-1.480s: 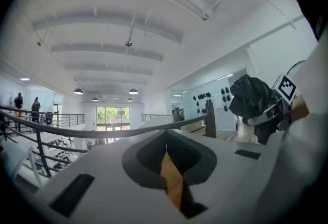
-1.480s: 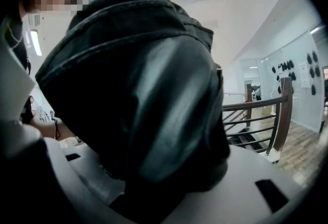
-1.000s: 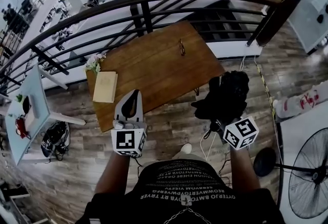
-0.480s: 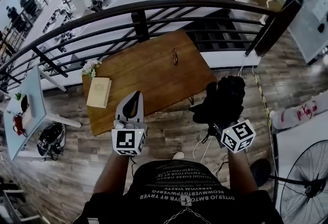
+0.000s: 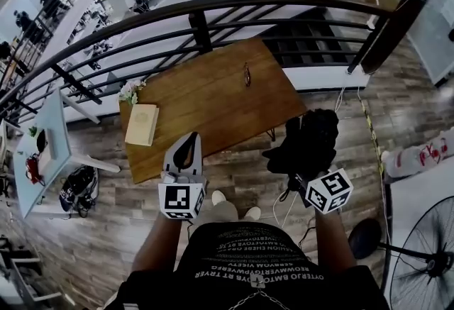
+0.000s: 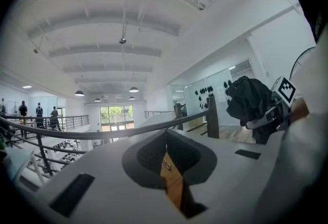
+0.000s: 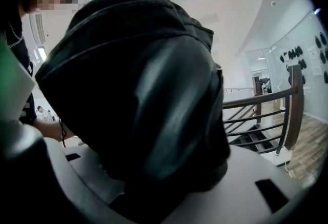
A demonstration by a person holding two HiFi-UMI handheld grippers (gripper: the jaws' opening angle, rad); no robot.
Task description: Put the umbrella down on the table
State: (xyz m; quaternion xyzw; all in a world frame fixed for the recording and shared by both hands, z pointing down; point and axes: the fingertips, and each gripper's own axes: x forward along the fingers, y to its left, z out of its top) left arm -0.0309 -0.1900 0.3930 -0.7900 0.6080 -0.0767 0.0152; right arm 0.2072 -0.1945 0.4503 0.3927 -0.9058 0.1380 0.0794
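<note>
A black folded umbrella [image 5: 306,142] hangs bunched in my right gripper [image 5: 301,168], which is shut on it. It is in the air over the wood floor, just off the near right corner of the brown wooden table [image 5: 213,103]. In the right gripper view the umbrella [image 7: 143,89] fills the frame and hides the jaws. My left gripper [image 5: 186,147] is shut and empty, pointing at the table's near edge. From the left gripper view [image 6: 165,136] the umbrella [image 6: 251,102] shows at the right.
On the table lie a pale book [image 5: 142,124], small flowers [image 5: 130,91] and a pair of glasses [image 5: 247,75]. A dark curved railing [image 5: 213,7] runs behind it. A fan [image 5: 418,259] stands at the right; a white side table [image 5: 42,159] and bag [image 5: 76,191] at the left.
Both grippers have drifted a little with the person's step toward the table, the umbrella still held. Shoes now show below the left gripper.
</note>
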